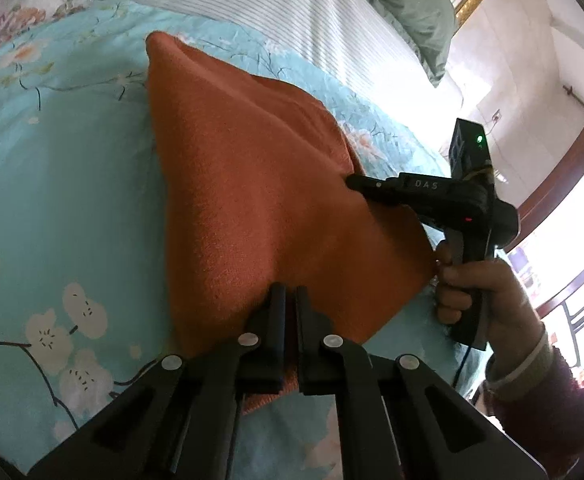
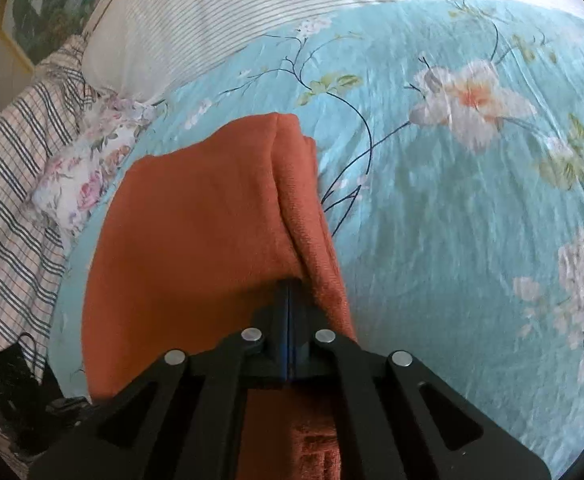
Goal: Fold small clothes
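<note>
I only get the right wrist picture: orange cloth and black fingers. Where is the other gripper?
Observer: The left gripper is pinched on the near edge of the orange cloth, which the left wrist view shows.
Operator: Does anyone hold my gripper?
Observer: Yes, a hand grips the handle of the right gripper, whose tip is on the cloth's right side.
Operator: Anything else I miss?
Observer: A green pillow lies at the far end of the bed, beyond the striped sheet.
</note>
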The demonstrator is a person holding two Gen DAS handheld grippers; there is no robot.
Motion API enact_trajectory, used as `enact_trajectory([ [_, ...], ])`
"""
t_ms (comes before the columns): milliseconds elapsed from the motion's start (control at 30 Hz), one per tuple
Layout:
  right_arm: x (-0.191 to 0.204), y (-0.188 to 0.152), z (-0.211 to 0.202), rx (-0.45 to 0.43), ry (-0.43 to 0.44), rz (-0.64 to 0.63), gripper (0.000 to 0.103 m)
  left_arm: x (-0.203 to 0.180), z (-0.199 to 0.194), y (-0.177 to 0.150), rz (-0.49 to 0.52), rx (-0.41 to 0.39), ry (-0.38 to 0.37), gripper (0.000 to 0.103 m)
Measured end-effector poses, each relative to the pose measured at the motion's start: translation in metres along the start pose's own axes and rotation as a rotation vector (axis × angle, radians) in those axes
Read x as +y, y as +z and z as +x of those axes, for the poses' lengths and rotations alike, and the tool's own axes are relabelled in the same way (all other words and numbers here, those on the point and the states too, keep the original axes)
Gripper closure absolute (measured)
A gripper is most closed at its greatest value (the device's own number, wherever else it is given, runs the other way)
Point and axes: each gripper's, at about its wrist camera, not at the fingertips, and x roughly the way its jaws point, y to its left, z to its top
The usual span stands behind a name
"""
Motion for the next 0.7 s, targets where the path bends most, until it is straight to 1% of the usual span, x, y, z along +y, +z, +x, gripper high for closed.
enact_trajectory([
  [67,-0.002,-0.002,-0.006,-0.004,0.01,0.005,0.103,-0.002,-0.001,0.0,-0.007,-0.007,0.026,0.099],
  [100,0.002,-0.004,-0.009,-0.007,0.02,0.002,0.1,-0.003,-0.002,-0.001,-0.014,-0.008,0.039,0.099],
  [133,0.008,-0.008,-0.018,-0.011,0.029,-0.006,0.1,-0.006,-0.006,0.001,-0.008,-0.01,0.059,0.1],
  [200,0.018,-0.016,-0.038,-0.031,0.041,-0.04,0.099,-0.017,-0.018,0.003,0.062,-0.023,0.125,0.1],
  [233,0.024,-0.02,-0.048,-0.045,0.056,-0.059,0.099,-0.024,-0.023,0.008,0.095,-0.044,0.158,0.098],
  [300,0.029,-0.019,-0.056,-0.052,0.062,-0.078,0.099,-0.025,-0.029,0.022,0.092,-0.082,0.171,0.097],
  [400,0.038,-0.003,-0.05,-0.053,0.062,-0.083,0.099,-0.015,-0.027,0.047,0.042,-0.102,0.183,0.096],
  [433,0.039,0.007,-0.046,-0.057,0.062,-0.078,0.099,-0.01,-0.026,0.055,0.032,-0.108,0.203,0.096],
  [500,0.045,0.027,-0.031,-0.04,0.071,-0.07,0.099,-0.003,-0.021,0.068,0.026,-0.109,0.198,0.096],
  [533,0.054,0.036,-0.02,-0.034,0.067,-0.07,0.099,0.0,-0.015,0.076,0.018,-0.094,0.204,0.096],
  [567,0.055,0.045,-0.01,-0.029,0.056,-0.064,0.099,0.004,-0.011,0.08,0.011,-0.082,0.22,0.096],
  [600,0.053,0.051,0.002,-0.019,0.017,-0.057,0.099,0.009,-0.004,0.083,0.004,-0.058,0.236,0.096],
  [633,0.051,0.055,0.013,-0.008,-0.032,-0.042,0.099,0.013,0.005,0.085,-0.007,-0.022,0.253,0.096],
  [667,0.042,0.055,0.021,0.001,-0.054,-0.022,0.1,0.018,0.011,0.085,-0.021,-0.002,0.265,0.096],
  [700,0.034,0.055,0.027,0.003,-0.056,-0.001,0.103,0.024,0.016,0.083,-0.037,0.013,0.263,0.097],
])
